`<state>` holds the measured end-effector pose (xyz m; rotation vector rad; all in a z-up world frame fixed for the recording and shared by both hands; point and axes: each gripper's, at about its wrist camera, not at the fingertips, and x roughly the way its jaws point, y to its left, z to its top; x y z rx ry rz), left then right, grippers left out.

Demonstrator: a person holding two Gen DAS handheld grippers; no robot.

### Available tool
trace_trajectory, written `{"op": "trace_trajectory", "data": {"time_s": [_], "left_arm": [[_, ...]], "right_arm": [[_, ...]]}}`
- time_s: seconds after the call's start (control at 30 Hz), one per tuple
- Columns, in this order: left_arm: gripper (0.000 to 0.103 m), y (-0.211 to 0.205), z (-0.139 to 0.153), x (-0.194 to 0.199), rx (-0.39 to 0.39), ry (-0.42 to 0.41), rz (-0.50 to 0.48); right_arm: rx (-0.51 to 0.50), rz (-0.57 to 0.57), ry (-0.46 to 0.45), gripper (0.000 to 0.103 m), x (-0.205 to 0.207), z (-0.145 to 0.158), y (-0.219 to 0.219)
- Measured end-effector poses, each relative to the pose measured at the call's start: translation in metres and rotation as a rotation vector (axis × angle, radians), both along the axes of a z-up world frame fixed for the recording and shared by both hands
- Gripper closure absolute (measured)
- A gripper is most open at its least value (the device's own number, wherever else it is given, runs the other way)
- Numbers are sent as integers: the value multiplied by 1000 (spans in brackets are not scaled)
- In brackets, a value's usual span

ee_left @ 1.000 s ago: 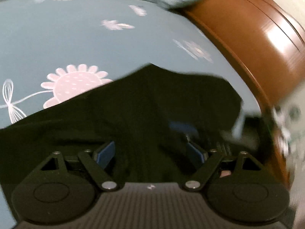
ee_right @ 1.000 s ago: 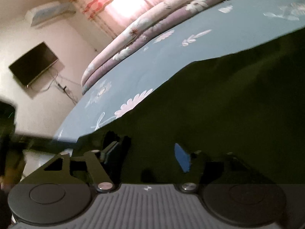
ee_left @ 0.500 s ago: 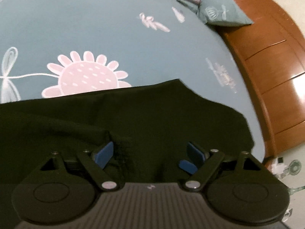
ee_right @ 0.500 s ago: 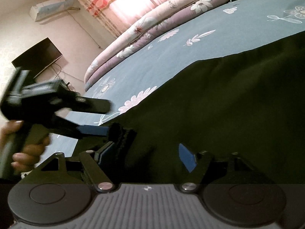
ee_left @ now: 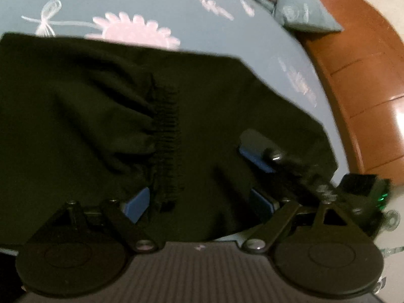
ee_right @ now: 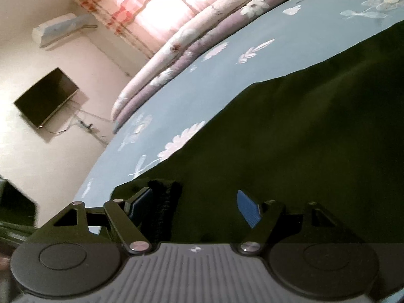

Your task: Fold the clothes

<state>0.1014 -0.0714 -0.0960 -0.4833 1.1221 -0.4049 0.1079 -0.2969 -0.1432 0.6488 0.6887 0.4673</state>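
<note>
Garment: the dark garment (ee_left: 106, 126) lies spread on the blue flowered bedsheet (ee_left: 151, 2), filling the centre and left of your left wrist view and the right half of your right wrist view (ee_right: 303, 139).

Ribbed cuff: a gathered ribbed band (ee_left: 166, 139) runs up the middle of the left view, starting just beside the left pad; half a second ago only a small bunch of it showed there.

Left gripper: your left gripper (ee_left: 202, 202) has its jaws spread wide over the cloth, blue pads clear of it, pinching nothing. They have just been opening.

Right gripper: your right gripper (ee_right: 194, 207) is likewise spread, with cloth lying between the pads but not pressed; the ribbed edge (ee_right: 166, 197) sits against its left pad. Its jaws have just been opening too.

What changed: the other tool now shows at the lower right of the left view (ee_left: 277, 156); a second ago it was only a blur at the right edge. In the right view, the hand and tool that stood at the left half a second ago are gone.

Meaning for the task: both claws look released and re-aimed near the cuff, so you are probably choosing the next grasp point for a fold, which is not yet begun.

Surroundings: the wooden bed frame (ee_left: 366, 80) curves along the right edge.
</note>
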Motion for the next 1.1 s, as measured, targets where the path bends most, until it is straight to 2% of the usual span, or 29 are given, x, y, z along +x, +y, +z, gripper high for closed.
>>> {"op": "trace_trajectory", "data": {"time_s": [0.1,0.2,0.27,0.37,0.47,0.67,0.77,0.9,1.1], "left_arm": [[13,-7,17,-9,21,-74,-4],[13,-17,21,-18,79,-106,-52],[13,-20,19,-23,116,-100,-80],[13,-10,16,-27,132,-87,-77],[13,15,20,-27,118,-96,-14],[9,93,27,-25,107,-134,235],[9,116,24,-22,100,-130,302],[9,128,17,-16,57,-127,325],[9,131,12,-12,31,-120,310]], "right_arm": [[23,-18,8,25,2,5,-1],[107,-25,36,25,7,10,-5],[155,-17,56,24,11,14,-4],[151,10,76,24,15,23,7],[136,45,96,22,20,28,24],[154,83,155,22,31,22,48],[134,98,187,21,36,17,57],[129,111,233,21,42,5,63],[90,148,267,21,51,-2,78]]}}
